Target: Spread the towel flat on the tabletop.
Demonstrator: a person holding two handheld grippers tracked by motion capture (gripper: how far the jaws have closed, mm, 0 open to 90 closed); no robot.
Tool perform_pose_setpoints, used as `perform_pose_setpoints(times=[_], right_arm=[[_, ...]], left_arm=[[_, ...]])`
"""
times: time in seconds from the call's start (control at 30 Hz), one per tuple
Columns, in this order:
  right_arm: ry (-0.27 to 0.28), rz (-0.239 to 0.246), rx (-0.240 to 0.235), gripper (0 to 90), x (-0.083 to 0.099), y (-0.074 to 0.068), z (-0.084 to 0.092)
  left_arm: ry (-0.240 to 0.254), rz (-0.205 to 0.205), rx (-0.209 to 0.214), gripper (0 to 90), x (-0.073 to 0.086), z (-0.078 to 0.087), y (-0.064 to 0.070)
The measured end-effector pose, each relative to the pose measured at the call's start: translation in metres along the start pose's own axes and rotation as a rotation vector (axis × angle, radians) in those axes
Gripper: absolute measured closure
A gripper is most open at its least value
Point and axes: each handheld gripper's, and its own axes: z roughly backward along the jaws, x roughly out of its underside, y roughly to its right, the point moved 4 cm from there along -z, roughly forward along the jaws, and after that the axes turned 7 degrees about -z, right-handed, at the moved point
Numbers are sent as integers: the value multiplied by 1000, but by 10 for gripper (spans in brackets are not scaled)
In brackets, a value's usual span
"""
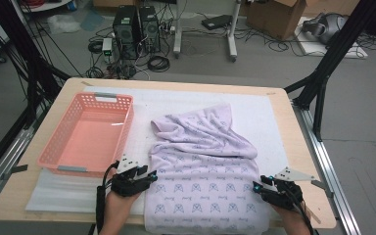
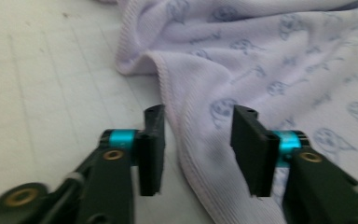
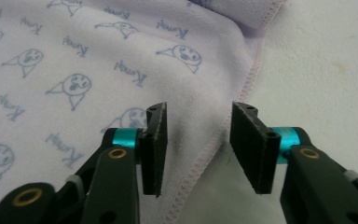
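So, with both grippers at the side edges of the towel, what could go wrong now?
1. The left gripper stands open over the hem of the lilac towel; it may pinch only the thin hem, which could slip out.
2. The right gripper straddles the stitched edge, partly over the white mat, so it may catch little cloth.
3. The far end is bunched; lifting could tangle it further.

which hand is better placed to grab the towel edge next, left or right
Roughly even, slight lean to the left. The left tool stands open with the towel hem raised between its jaws. The right tool also straddles the hem, but there the edge lies flat on the white mat.
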Motion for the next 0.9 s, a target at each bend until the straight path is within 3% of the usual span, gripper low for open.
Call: perform_pose_setpoints(times=[0.13,0.23,0.37,0.4,0.47,0.5,0.53,0.57,0.63,0.77,0.9], right_arm=[[-5,1,-6,529,4,-3,3],[-9,46,7,500,7,-9,5],[-6,57,14,538,10,-12,7],[-7,59,13,571,11,-13,8],[-4,64,-1,671,13,-15,9],[-8,66,-7,742,14,-17,11],[-10,69,-24,819,15,-19,12],[-13,72,-28,827,16,-21,13],[-16,73,-36,839,18,-22,16],[-15,27,-60,845,25,-20,23],[-24,34,-60,847,31,-21,32]], left_arm=[[-2,-6,20,465,6,4,7],[-4,-28,51,442,9,6,13],[2,-60,54,452,14,9,21],[8,-78,33,471,16,10,24],[11,-135,-31,596,19,11,26],[9,-139,-38,683,20,13,26],[4,-119,-21,778,21,15,27],[1,-106,-11,861,22,17,27],[1,-109,-15,869,24,20,30],[-4,-103,-13,871,30,29,34],[-4,-103,0,871,35,36,38]])
